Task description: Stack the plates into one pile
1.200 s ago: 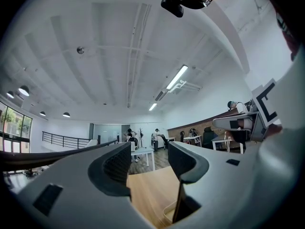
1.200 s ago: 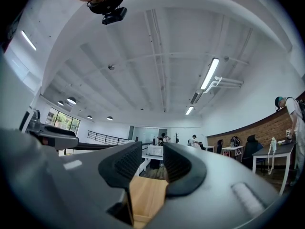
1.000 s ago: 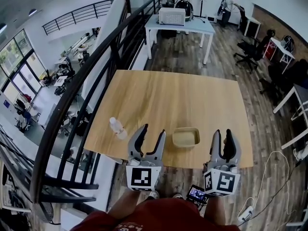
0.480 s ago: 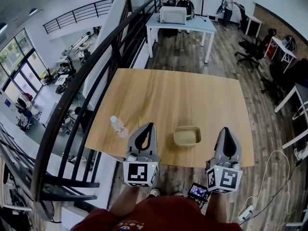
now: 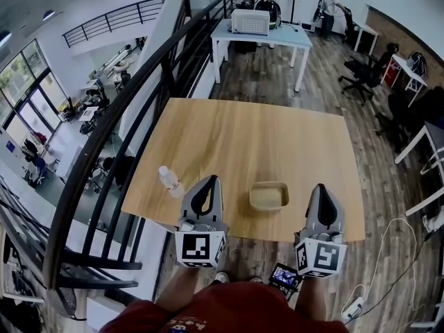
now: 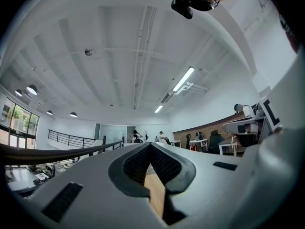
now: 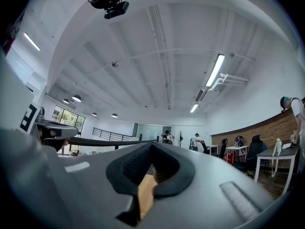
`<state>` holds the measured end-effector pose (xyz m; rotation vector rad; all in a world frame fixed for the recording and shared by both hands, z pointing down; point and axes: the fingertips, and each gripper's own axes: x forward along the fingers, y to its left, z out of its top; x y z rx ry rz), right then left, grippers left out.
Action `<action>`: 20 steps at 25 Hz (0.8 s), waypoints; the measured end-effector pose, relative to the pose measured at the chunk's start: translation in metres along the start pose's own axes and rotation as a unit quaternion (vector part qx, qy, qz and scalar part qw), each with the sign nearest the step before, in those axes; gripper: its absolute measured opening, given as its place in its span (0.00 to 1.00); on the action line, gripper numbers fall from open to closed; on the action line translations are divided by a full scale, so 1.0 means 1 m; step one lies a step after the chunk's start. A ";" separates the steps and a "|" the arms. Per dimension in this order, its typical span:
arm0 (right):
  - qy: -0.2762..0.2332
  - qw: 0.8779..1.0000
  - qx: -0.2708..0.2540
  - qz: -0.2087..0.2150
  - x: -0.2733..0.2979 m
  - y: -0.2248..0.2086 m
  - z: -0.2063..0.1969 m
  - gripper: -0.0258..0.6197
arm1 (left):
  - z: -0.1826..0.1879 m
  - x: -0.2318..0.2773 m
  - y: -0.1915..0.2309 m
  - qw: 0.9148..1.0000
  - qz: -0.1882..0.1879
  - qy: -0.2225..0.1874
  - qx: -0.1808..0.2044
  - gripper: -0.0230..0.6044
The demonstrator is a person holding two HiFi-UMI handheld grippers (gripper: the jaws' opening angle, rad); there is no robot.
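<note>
Both tools are shut tight: your left gripper (image 5: 214, 180) has its jaws pressed together with nothing between them, and your right gripper (image 5: 322, 187) is the same, pads meeting on empty air. You hold both at the near edge of the wooden table (image 5: 243, 134), tips pointing away from you, and the beige plate (image 5: 268, 195) sits on the tabletop between them, close to that edge and touched by neither; one plate or several nested, I can't tell. A small clear bottle (image 5: 169, 183) sits just left of your left gripper.
</note>
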<state>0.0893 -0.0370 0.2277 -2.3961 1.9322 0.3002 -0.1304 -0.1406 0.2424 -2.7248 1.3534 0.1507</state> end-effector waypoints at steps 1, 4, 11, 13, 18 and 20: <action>-0.001 1.000 0.000 0.000 0.000 0.001 0.001 0.05 | 0.000 -0.001 0.001 1.000 0.000 -0.001 0.000 0.05; -0.002 1.000 -0.001 0.000 -0.002 0.002 0.002 0.05 | 0.003 -0.005 -0.001 1.000 -0.005 -0.004 0.004 0.05; -0.002 1.000 -0.006 0.004 -0.004 0.005 0.003 0.05 | 0.002 -0.008 0.000 1.000 -0.001 -0.004 0.004 0.05; -0.002 1.000 -0.007 0.004 -0.006 0.006 0.001 0.05 | 0.002 -0.010 -0.001 1.000 -0.003 -0.004 0.006 0.04; -0.001 1.000 -0.010 0.003 -0.007 0.007 0.002 0.05 | 0.004 -0.011 -0.001 1.000 -0.006 -0.005 0.005 0.05; -0.001 1.000 -0.010 0.001 -0.008 0.006 0.002 0.05 | 0.006 -0.011 -0.003 1.000 -0.009 -0.005 0.007 0.05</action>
